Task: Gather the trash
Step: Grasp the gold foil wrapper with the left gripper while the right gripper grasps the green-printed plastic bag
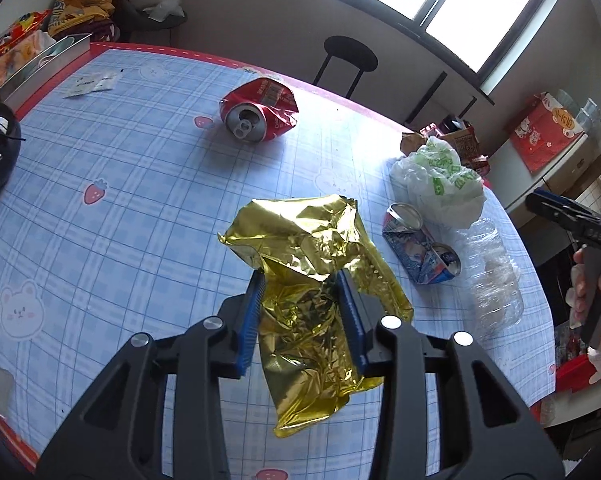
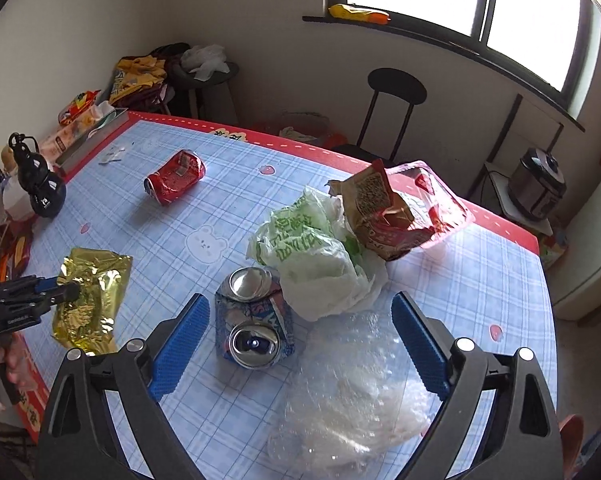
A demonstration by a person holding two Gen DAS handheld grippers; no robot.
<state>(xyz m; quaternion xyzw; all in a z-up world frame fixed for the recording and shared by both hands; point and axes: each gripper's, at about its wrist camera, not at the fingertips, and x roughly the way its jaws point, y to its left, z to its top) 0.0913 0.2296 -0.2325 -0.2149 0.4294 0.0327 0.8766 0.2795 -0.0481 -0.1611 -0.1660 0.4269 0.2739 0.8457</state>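
Observation:
A crumpled gold foil wrapper (image 1: 300, 240) hangs just above the checked table (image 1: 100, 140), and my left gripper (image 1: 300, 280) is shut on its middle. The right wrist view shows that wrapper (image 2: 88, 300) and the left gripper (image 2: 60, 292) at the left. My right gripper (image 2: 300, 300) stands open over a crushed blue can (image 2: 254, 320) and a clear plastic bag (image 2: 352, 392), touching neither. Beyond them lie a white-and-green plastic bag (image 2: 316, 252) and a red snack wrapper (image 2: 400, 208). A crushed red can (image 2: 175, 176) lies farther back on the left.
A black gourd-shaped bottle (image 2: 40, 188) stands at the table's left edge, near a metal tray (image 1: 44, 64) and small white packets (image 1: 92, 82). A black stool (image 2: 396, 88) stands behind the table under the window. A rice cooker (image 2: 536, 184) sits at the right.

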